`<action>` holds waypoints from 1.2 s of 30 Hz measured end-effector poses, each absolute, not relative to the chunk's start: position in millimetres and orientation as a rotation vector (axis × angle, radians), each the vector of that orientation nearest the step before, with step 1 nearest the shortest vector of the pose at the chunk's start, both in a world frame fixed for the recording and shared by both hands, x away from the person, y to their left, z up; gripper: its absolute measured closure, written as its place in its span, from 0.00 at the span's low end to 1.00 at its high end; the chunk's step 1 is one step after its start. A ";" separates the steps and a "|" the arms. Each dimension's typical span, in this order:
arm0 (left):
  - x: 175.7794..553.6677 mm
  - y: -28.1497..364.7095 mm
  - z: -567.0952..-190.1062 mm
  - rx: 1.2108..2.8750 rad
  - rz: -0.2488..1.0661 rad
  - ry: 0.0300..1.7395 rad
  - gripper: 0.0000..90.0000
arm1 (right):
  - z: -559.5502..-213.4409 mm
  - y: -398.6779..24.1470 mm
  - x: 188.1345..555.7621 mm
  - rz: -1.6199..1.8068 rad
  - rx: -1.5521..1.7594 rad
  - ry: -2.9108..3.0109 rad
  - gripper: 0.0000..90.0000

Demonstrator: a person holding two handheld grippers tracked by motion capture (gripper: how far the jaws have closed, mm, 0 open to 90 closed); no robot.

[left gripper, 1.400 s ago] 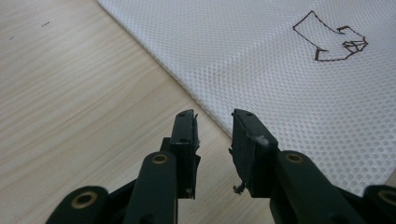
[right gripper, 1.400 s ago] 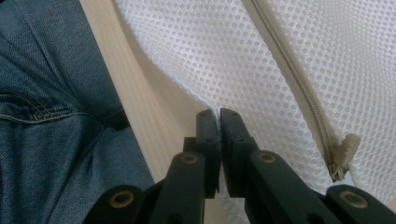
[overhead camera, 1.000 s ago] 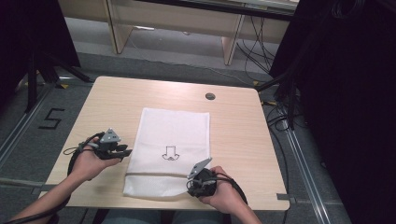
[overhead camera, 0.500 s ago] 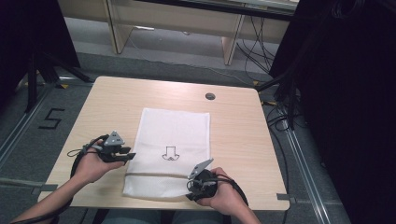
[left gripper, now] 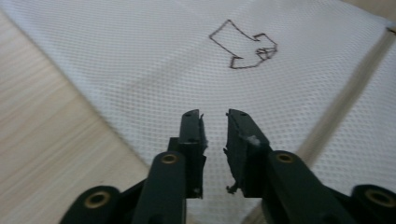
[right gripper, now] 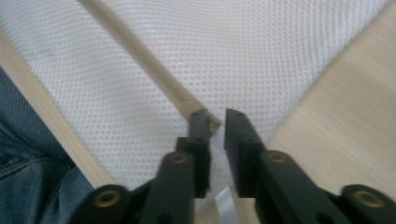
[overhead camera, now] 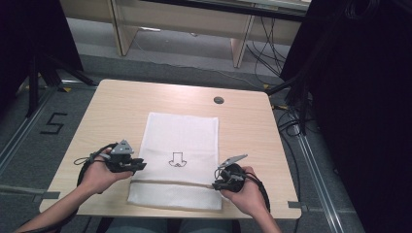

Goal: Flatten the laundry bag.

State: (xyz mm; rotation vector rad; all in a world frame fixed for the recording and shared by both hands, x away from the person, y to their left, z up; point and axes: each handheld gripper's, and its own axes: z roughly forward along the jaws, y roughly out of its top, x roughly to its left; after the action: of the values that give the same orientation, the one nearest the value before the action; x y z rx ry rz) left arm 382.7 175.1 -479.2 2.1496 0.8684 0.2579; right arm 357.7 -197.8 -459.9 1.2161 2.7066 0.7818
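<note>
Lighting's pretty even and soft from overhead, so the pale wood surface (overhead camera: 126,111) and the white mesh cloth (overhead camera: 182,141) come out bright with only faint shadows under the hands, while the floor edges and the right side of the high view drop off into near black. The high view is a bit soft and low-res overall. Both gripper views are sharp-ish on the mesh weave further out, but the black tongs up close go blurry and dark, no real glare anywhere.
</note>
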 end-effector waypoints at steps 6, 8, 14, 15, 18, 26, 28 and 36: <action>376.8 164.3 -482.4 2.204 0.205 0.815 0.96 | -469.8 -204.5 369.1 0.698 1.286 2.669 1.00; 376.7 162.7 -484.5 2.243 0.179 0.791 0.95 | -471.9 -202.6 368.5 0.671 1.321 2.683 1.00; 379.8 164.5 -493.3 2.308 0.132 0.801 0.95 | -474.7 -195.0 365.2 0.632 1.283 2.702 0.99; 382.3 167.9 -492.5 2.384 0.115 0.750 0.95 | -476.3 -195.0 365.6 0.647 1.249 2.717 0.99; 382.7 169.1 -495.3 2.404 0.100 0.751 0.95 | -478.9 -193.5 365.3 0.652 1.231 2.722 0.98; 383.2 167.2 -497.1 2.434 0.102 0.747 0.94 | -481.1 -193.3 364.4 0.663 1.239 2.729 0.96; 383.8 167.2 -496.5 2.429 0.105 0.742 0.93 | -480.2 -193.6 363.7 0.663 1.249 2.729 0.94; 384.8 164.8 -490.6 2.273 0.181 0.772 0.85 | -470.7 -207.0 359.7 0.779 1.241 2.602 0.84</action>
State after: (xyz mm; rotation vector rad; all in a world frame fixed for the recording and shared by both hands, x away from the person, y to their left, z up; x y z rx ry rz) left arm 384.8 164.8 -490.6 2.2727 0.7720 0.1814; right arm 359.7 -207.0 -470.7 1.2406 2.6015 0.7786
